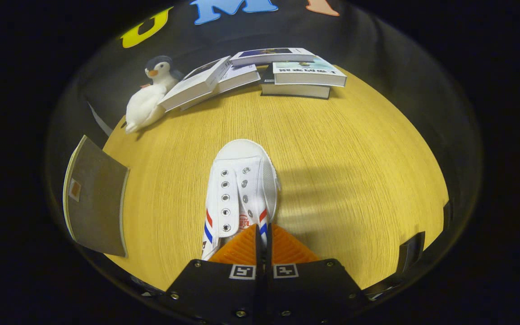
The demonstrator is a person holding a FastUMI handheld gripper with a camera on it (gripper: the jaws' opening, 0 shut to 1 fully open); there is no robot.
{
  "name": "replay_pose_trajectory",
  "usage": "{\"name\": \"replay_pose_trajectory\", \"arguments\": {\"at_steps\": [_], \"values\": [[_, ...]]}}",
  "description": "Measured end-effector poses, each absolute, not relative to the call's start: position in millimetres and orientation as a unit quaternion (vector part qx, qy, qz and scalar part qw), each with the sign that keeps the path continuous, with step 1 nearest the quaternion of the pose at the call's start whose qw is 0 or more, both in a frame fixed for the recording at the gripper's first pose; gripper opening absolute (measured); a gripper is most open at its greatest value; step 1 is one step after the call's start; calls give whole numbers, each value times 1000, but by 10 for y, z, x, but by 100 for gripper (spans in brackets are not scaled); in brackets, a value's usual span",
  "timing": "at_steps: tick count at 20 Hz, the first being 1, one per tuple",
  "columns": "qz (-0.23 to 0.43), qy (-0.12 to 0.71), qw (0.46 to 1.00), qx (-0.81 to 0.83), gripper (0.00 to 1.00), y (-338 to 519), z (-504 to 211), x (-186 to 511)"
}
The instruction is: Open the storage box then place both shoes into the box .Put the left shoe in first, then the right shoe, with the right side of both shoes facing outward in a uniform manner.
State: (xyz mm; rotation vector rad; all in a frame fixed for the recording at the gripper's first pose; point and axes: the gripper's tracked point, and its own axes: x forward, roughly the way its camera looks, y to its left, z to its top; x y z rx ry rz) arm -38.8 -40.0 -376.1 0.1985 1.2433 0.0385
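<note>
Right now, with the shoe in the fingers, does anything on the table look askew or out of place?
The gripper is shut on the white shoe at its collar, toe pointing away. Beyond it, the books lie in a loose, overlapping heap rather than a square stack, and the toy penguin leans against one. Nothing looks spilled or damaged.

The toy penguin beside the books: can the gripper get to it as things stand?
Probably not yet: the gripper is closed on the white shoe, so its jaws are occupied. The wooden table toward the toy penguin looks clear.
</note>
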Motion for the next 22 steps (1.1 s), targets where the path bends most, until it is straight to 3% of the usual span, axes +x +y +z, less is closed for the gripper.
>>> {"name": "replay_pose_trajectory", "arguments": {"at_steps": [9, 22], "values": [[21, 564, 797, 214, 0, 8, -3324, -389], [97, 516, 803, 281, 0, 1160, -2348, -238]]}}
